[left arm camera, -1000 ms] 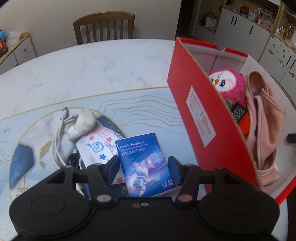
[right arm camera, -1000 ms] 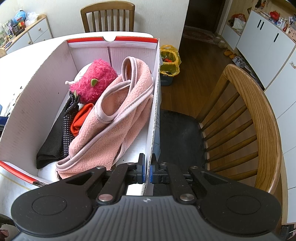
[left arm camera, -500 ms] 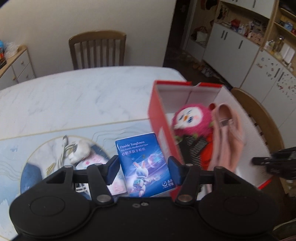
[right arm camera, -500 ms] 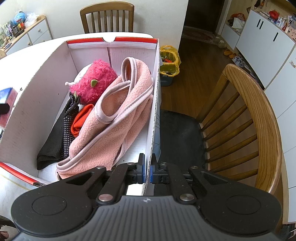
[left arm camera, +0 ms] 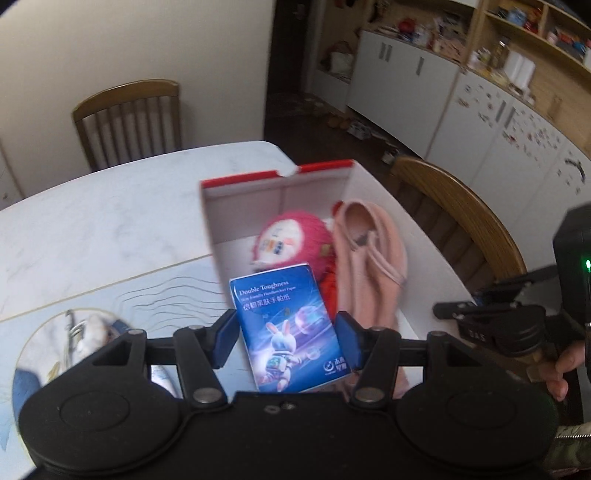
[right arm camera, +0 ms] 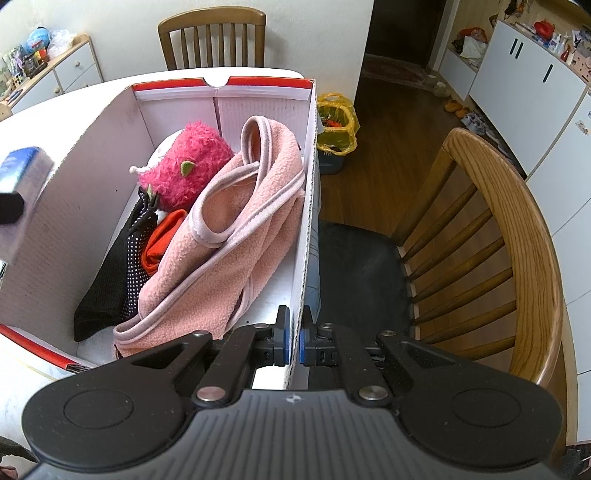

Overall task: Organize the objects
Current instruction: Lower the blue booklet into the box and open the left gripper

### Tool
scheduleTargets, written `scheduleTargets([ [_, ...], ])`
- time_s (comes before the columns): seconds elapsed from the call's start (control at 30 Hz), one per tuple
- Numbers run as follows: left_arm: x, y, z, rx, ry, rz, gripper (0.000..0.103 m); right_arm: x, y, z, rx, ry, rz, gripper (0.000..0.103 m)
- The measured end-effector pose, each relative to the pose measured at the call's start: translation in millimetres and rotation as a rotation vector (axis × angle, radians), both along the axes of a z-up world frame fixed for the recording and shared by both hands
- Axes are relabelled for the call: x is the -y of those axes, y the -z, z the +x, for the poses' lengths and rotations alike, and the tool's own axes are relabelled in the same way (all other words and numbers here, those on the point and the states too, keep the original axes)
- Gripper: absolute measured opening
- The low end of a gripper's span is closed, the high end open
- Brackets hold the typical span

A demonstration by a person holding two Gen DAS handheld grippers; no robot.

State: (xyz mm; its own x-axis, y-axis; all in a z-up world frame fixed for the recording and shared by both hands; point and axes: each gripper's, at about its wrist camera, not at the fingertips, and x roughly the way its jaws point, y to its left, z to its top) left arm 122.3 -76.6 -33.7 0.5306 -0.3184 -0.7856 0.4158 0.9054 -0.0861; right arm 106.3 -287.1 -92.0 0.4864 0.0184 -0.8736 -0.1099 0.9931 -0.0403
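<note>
Left tongs (left arm camera: 286, 341) lifted tissue pack (left arm camera: 290, 328) (above box (left arm camera: 273, 177)).

You face a cream wall (right arm camera: 110, 22) with a slatted wooden chair (right arm camera: 212, 37) against the far side of the white marble table (left arm camera: 92, 218). A second wooden chair (right arm camera: 509, 251) stands at your right on the dark wood floor (right arm camera: 399, 118). White cabinets (right arm camera: 524, 92) line the right side, a dark doorway (right arm camera: 402, 29) between.
</note>
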Motion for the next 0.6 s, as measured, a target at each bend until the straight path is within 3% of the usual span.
scheduleTargets([
  [0.6,46,58,17,-0.113,0.095,0.151,0.055,2,-1,1,-0.001,0.002,0.011,0.004],
])
